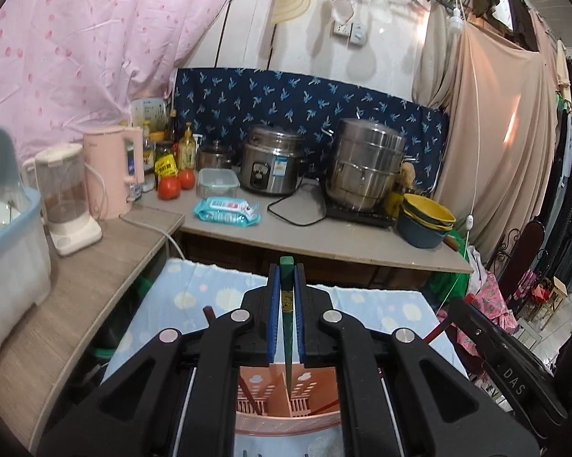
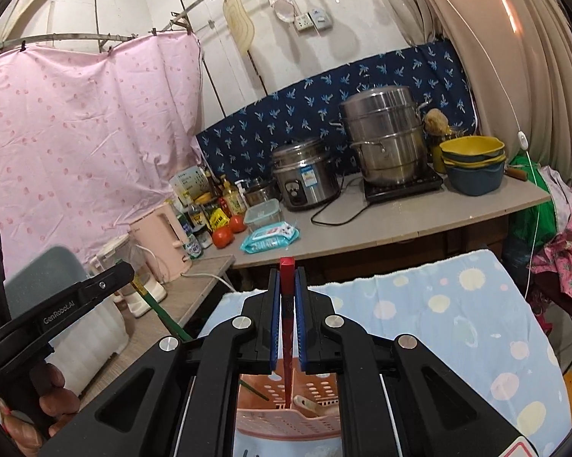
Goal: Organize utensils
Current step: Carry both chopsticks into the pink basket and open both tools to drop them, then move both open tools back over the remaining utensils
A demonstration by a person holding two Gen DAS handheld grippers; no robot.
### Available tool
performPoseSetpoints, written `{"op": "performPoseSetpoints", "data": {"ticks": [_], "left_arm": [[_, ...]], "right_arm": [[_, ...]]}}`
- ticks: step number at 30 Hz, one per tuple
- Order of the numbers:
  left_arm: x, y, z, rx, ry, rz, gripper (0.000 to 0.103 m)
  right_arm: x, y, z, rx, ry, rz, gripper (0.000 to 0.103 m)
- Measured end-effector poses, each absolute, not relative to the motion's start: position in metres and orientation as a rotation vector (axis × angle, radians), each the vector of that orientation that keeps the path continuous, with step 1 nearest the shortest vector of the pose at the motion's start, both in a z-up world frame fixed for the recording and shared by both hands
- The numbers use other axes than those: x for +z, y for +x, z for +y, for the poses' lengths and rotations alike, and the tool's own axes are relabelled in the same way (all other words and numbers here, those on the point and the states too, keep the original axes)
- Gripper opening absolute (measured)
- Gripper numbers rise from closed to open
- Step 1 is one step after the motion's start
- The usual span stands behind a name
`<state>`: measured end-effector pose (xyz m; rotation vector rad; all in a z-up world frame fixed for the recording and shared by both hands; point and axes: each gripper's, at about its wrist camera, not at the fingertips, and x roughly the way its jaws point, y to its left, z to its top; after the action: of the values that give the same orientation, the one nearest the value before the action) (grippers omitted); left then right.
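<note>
My left gripper [image 1: 286,272] is shut on a green chopstick [image 1: 287,323], whose thin tip hangs down over a pink perforated utensil basket [image 1: 286,422] on the blue dotted cloth. My right gripper [image 2: 286,276] is shut on a red chopstick [image 2: 287,342], its tip reaching into the same pink basket [image 2: 286,424]. A pale utensil handle [image 2: 305,403] lies inside the basket. In the right wrist view the left gripper [image 2: 128,272] shows at the left edge with the green chopstick [image 2: 164,314] slanting down from it. The right gripper's arm [image 1: 507,365] shows at the right of the left wrist view.
The table with the blue dotted cloth [image 2: 457,312] carries the basket. Behind it a counter [image 1: 324,236] holds a rice cooker [image 1: 272,165], a steel steamer [image 1: 368,163], stacked bowls [image 1: 427,221], tomatoes [image 1: 170,186], wipes [image 1: 227,211] and bottles. A blender [image 1: 67,198], pink kettle [image 1: 112,171] and plastic bin [image 1: 8,251] stand left.
</note>
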<state>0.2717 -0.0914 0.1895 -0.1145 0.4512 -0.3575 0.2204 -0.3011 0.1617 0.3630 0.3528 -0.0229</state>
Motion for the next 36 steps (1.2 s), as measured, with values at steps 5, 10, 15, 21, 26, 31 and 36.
{"op": "performPoseSetpoints", "data": {"ticks": [5,10,15,21,26,31,36], "left_arm": [[0.181,0.272,-0.089,-0.345,-0.111,0.455,0.011],[0.178,0.267,-0.087,-0.317,-0.102,0.448,0.046],[0.175,0.261,-0.084,-0.318,-0.101,0.462,0.046],[0.173,0.246,-0.081,-0.317,-0.09,0.464,0.046],[0.166,0.228,-0.075,-0.314,-0.078,0.483,0.046],[0.145,0.203,-0.063,-0.314,-0.065,0.53,0.046],[0.109,0.176,-0.052,-0.308,-0.035,0.603,0.046]], "right_arm": [[0.151,0.226,-0.299,-0.029,0.352,0.377,0.01],[0.147,0.219,-0.299,-0.08,0.346,0.353,0.044],[0.145,0.214,-0.299,-0.083,0.347,0.355,0.044],[0.143,0.202,-0.294,-0.076,0.339,0.362,0.044],[0.135,0.184,-0.286,-0.068,0.336,0.384,0.044],[0.119,0.152,-0.276,-0.055,0.344,0.43,0.044],[0.093,0.113,-0.266,-0.062,0.338,0.488,0.044]]}}
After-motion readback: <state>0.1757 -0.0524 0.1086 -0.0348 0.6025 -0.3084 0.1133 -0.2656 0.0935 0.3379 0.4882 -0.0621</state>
